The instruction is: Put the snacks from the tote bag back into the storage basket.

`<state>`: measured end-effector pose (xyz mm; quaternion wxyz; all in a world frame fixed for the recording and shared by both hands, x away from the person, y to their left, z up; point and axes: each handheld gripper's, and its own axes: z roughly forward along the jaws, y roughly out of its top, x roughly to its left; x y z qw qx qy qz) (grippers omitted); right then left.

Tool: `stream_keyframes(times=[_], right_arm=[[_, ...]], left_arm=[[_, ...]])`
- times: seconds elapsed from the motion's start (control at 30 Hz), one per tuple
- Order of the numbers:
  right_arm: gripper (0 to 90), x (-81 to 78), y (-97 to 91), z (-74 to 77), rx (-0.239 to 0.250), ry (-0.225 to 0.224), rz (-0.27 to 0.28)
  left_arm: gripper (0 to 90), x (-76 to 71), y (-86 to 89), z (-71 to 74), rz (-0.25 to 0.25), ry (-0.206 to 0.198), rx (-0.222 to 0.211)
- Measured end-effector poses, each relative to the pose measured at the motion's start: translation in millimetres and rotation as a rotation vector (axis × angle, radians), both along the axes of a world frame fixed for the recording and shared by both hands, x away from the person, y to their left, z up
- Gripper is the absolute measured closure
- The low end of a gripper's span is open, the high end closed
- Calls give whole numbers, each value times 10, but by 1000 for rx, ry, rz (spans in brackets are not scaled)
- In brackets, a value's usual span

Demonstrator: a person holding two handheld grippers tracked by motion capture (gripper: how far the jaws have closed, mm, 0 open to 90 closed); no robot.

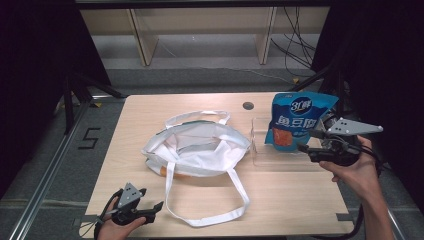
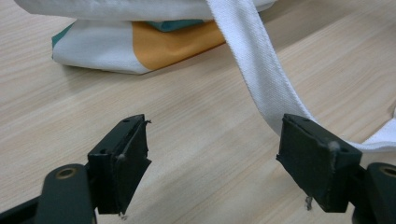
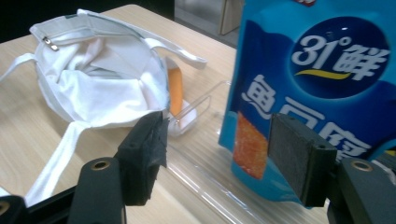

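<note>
Recording lab, black curtains (image 1: 35, 75) at 9 and 3 o'clock, loose cables (image 1: 295, 45) at 1 o'clock, floor rail (image 1: 47, 175), wooden table (image 1: 300, 200)

Bare wood lies open ahead of the left gripper (image 1: 134, 210); white strap (image 1: 235, 187) blocks at three o'clock.

Both grippers' jaws apart (image 1: 150, 210) (image 1: 306, 145)

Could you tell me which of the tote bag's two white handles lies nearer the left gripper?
The long handle looping toward the table's near edge; it passes by the left gripper. The other handle lies at the tote bag's far side.
</note>
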<state>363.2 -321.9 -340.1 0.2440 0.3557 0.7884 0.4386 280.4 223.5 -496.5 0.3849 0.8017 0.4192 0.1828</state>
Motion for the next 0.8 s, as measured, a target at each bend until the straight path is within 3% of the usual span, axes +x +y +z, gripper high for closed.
stream_keyframes(times=[0.03, 0.07, 0.1, 0.2, 0.23, 0.33, 0.4, 0.5, 0.53, 0.57, 0.7, 0.8], right_arm=[[375, -29, 22, -10, 5, 41, -2], [375, -21, 28, -30, -1, 25, 6], [374, -35, 49, -53, 11, 43, -1], [373, -39, 79, -116, -3, 43, 15], [372, -58, 111, -146, 21, 58, 5], [369, -82, 163, -192, 22, 79, 20], [367, -77, 189, -234, 22, 60, 28], [367, -112, 238, -292, 46, 91, 44], [366, -104, 240, -313, 33, 73, 58], [366, -127, 256, -332, 34, 93, 46], [365, -151, 270, -407, 34, 102, 47], [365, -183, 281, -441, 47, 121, 74]], left_arm=[[234, -4, -12, -5, 13, -7, -10], [234, -3, 2, 6, -4, -1, 8], [234, -4, -12, -4, 6, -4, -15], [234, -3, -10, -3, 5, -5, -15], [234, -2, -12, -6, 6, -7, -18], [234, -4, -11, -3, 6, -8, -16], [234, -1, -11, -4, 7, -8, -19], [234, -6, -3, 6, -1, -8, -2], [234, -5, -2, 8, -3, -5, -2], [234, -5, -3, 8, -2, -6, -2], [234, -4, -2, 11, 0, -5, -3], [234, 3, -26, -7, 35, 0, -41]])
